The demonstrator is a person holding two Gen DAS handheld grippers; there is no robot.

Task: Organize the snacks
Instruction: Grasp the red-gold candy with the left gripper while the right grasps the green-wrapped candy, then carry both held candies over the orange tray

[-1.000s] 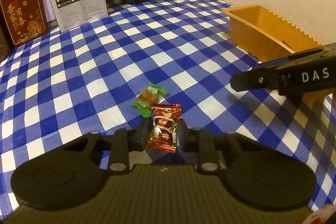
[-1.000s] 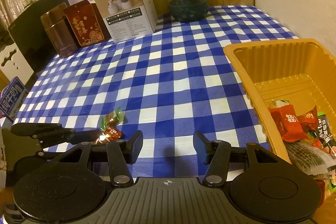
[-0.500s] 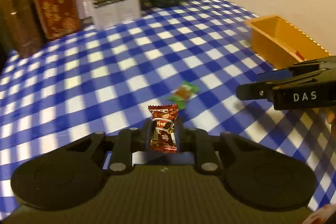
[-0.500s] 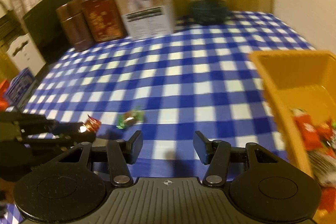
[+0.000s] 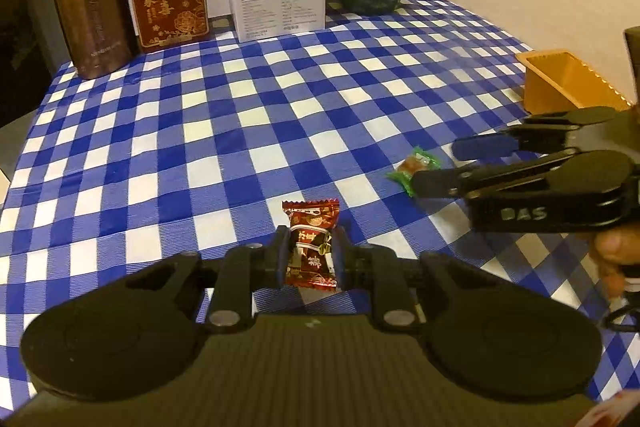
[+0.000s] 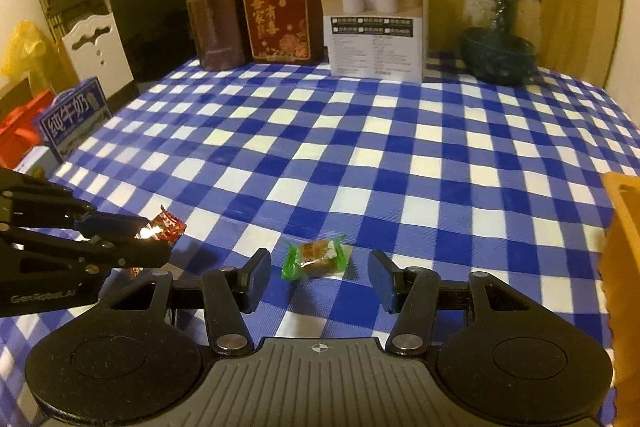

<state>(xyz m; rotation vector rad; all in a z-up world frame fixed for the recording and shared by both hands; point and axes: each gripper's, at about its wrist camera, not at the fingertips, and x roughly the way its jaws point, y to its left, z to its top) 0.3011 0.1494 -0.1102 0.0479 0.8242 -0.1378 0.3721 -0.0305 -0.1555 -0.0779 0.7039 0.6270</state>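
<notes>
Left gripper point(image 5: 310, 253) clamps red candy point(image 5: 311, 243) at lower centre of left view, lifted off checked cloth point(image 5: 280, 107)

Right gripper point(image 6: 318, 277) spread wide, green-wrapped candy point(image 6: 316, 255) on cloth between fingertips, lower centre of right view

Judgement: lower right fingers to cloth, centre on candy body not twisted ends, close gently; carry both to orange tray point(image 5: 568, 83), right edge, clear of rim
</notes>
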